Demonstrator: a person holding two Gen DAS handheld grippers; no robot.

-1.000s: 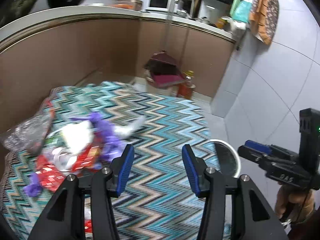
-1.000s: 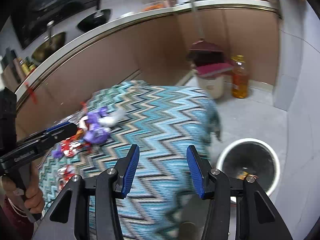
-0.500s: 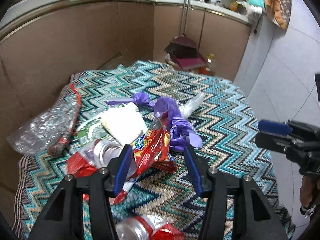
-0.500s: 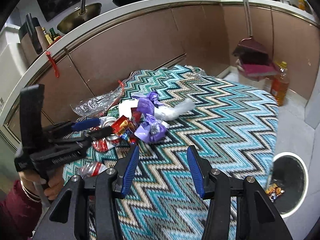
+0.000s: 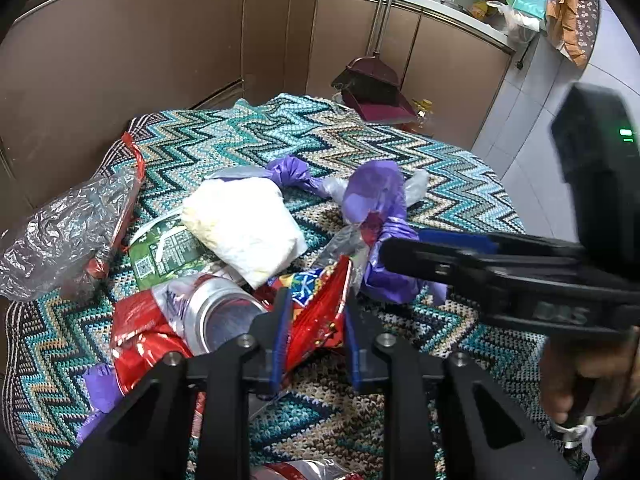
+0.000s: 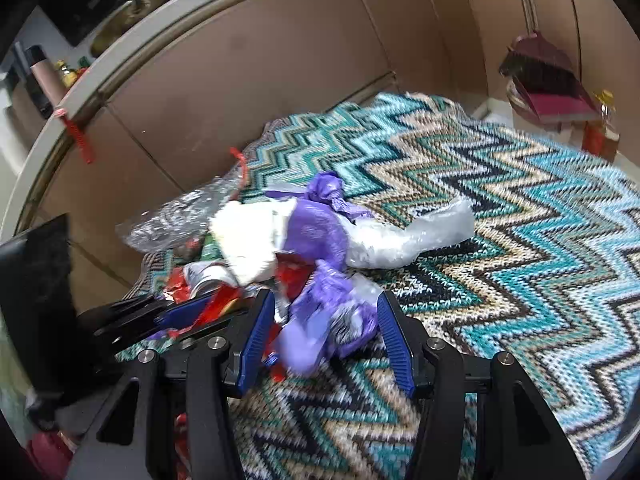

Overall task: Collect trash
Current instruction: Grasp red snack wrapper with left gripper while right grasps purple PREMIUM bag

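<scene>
Two grippers are at the heap of trash lying on the zigzag-knit cloth point(image 5: 400, 148). The left gripper point(image 5: 314, 336) has its jaws drawn in close on either side of the red snack wrapper point(image 5: 316, 312), touching or nearly touching the film; whether it is fully clamped cannot be told. The right gripper point(image 6: 326, 340) stands wide apart, straddling the purple plastic bag point(image 6: 320, 320) with nothing gripped. Judgement on handling: the wrapper is light, thin and slick, likely to slide from flat pads, so a bite on a crumpled fold is advisable. The purple bag is soft and collapsible; its bunched body or the knotted end point(image 6: 326, 192) offers the firmest hold. The crushed can point(image 5: 212, 312) just beside the wrapper is stiffer and may roll. The white tissue wad point(image 5: 244, 228) would compress readily.
</scene>
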